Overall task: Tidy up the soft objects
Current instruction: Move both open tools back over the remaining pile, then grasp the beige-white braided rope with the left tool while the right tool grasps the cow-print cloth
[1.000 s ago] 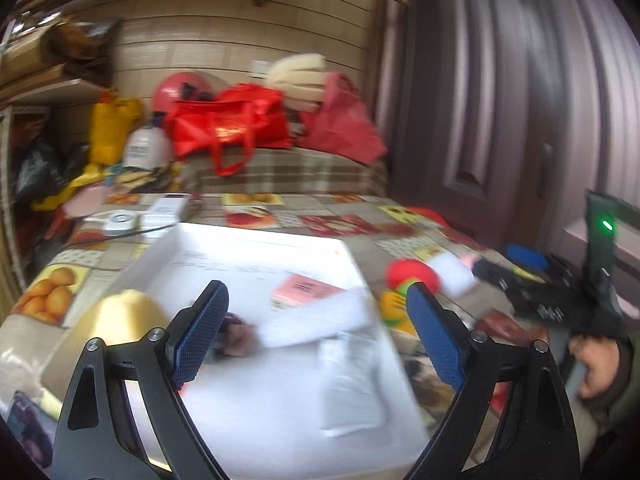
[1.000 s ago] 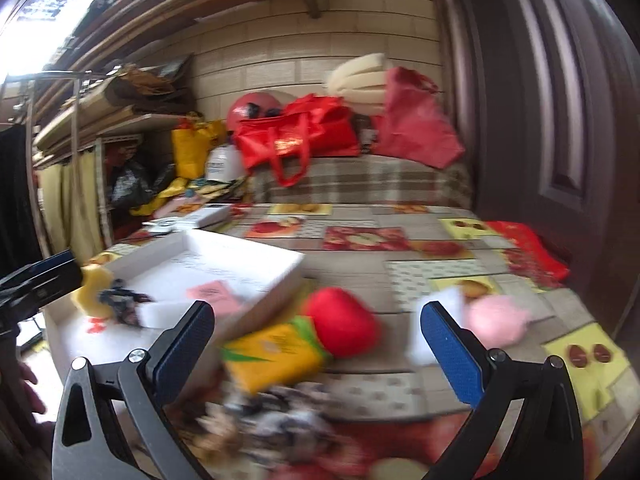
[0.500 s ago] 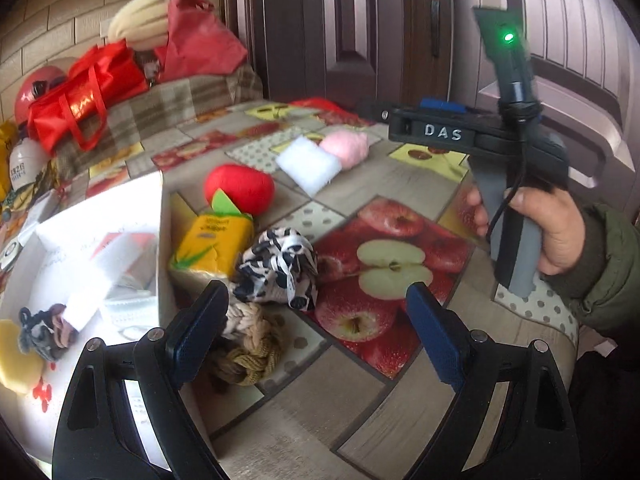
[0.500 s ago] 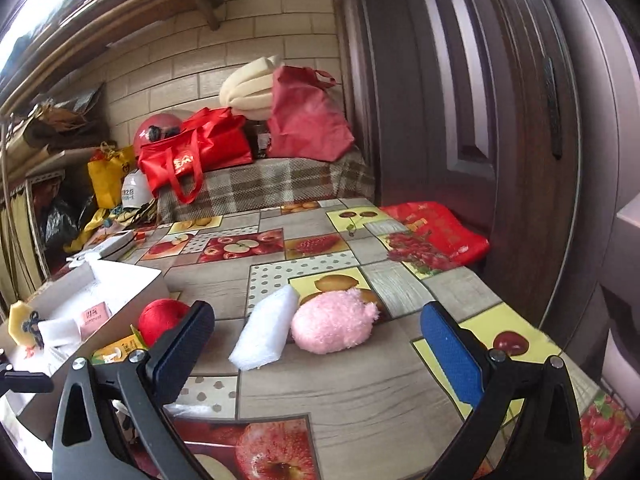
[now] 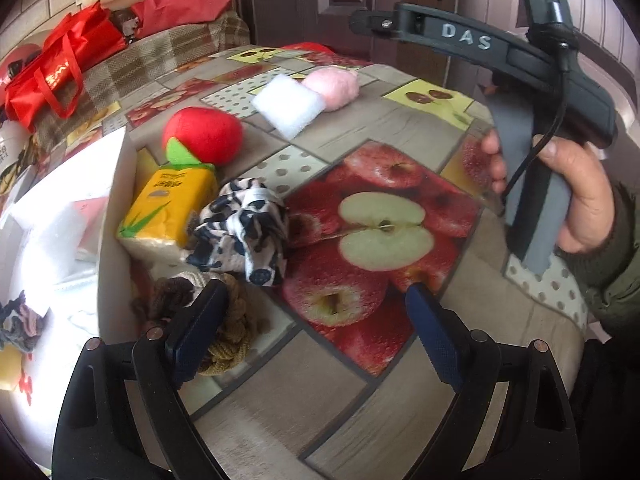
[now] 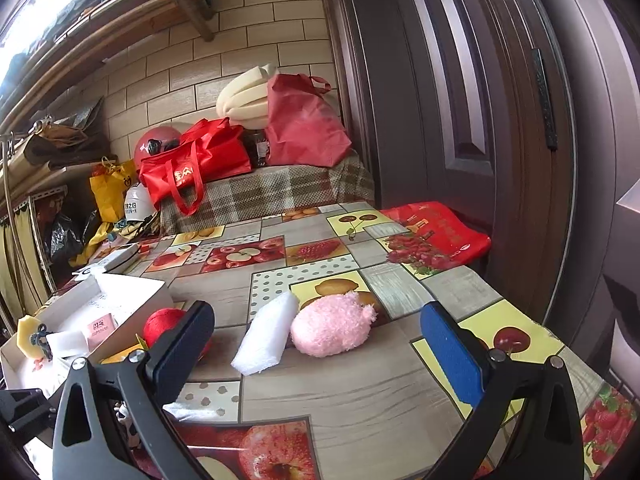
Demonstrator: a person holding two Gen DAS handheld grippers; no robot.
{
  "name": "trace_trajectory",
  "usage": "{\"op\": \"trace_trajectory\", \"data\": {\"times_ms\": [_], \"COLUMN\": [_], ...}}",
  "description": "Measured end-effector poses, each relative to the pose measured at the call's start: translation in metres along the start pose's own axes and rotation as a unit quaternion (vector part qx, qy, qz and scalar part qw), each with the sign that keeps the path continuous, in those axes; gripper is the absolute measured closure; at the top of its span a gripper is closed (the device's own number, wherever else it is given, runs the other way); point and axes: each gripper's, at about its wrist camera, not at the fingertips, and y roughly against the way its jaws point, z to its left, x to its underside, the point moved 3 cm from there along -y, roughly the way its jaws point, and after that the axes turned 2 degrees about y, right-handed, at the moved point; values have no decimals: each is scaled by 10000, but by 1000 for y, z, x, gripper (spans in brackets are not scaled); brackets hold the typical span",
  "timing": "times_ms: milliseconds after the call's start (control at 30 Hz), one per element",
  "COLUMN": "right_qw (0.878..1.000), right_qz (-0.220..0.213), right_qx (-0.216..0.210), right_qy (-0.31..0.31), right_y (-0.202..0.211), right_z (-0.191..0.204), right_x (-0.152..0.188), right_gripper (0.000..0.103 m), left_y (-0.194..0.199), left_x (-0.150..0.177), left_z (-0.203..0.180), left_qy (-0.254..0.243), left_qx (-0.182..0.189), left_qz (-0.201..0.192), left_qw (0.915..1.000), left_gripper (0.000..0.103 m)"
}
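My left gripper (image 5: 316, 328) is open and empty, low over the table, with a braided rope knot (image 5: 228, 332) beside its left finger. Just beyond lie a black-and-white cloth (image 5: 244, 232), a yellow tissue pack (image 5: 168, 208) and a red plush apple (image 5: 204, 132). A white foam pad (image 5: 288, 106) and a pink plush (image 5: 332, 84) lie farther off. My right gripper (image 6: 320, 344) is open and empty, with the pink plush (image 6: 332, 328) and the foam pad (image 6: 268, 332) just ahead between its fingers. The white box (image 6: 132, 304) at the left holds several small soft items.
The table has a fruit-print cloth (image 6: 400, 392); its right edge runs by a dark door (image 6: 460, 100). A red bag (image 6: 440, 236) lies at the far right edge. Red bags (image 6: 192, 168) and cushions are piled on a bench behind. My right hand and gripper body (image 5: 540, 120) show in the left wrist view.
Both grippers swung right, away from the white box. The left now looks at the rope and cloth from closer; the right has closed in on the pink plush and foam pad.
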Motion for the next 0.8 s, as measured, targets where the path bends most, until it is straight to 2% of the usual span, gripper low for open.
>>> {"op": "trace_trajectory", "data": {"times_ms": [67,167,200,300,433,500,633,733,800], "right_qw": [10000,10000,10000,10000,10000,9999,9999,9999,9999], "right_qz": [-14,-23,-24,-19,16,31,45,39,49], "right_qx": [4,19,21,19,31,33,33,31,30], "right_qy": [16,55,58,41,-58,-112,-132,-138,-137], "right_y": [0,-1,0,-1,-1,-2,-2,-2,-2], "right_z": [-1,0,0,-1,-4,-6,-8,-8,-8], "right_x": [0,0,0,0,0,0,0,0,0], "right_gripper": [0,0,0,0,0,0,0,0,0], "left_y": [-2,-6,-5,14,41,47,47,38,32], "left_x": [-3,-8,-10,-15,-9,-4,4,3,-2], "left_z": [-8,-27,-33,-44,-23,-3,23,18,16], "left_qy": [82,93,23,-211,61,264,855,775,696], "left_qx": [491,1254,1357,1314,1127,809,831,672,409], "left_qz": [31,125,97,-369,-864,-875,-757,-601,-552], "left_qw": [9988,9920,9907,9904,9898,9925,9900,9929,9952], "left_gripper": [12,12,12,12,12,12,12,12,12]}}
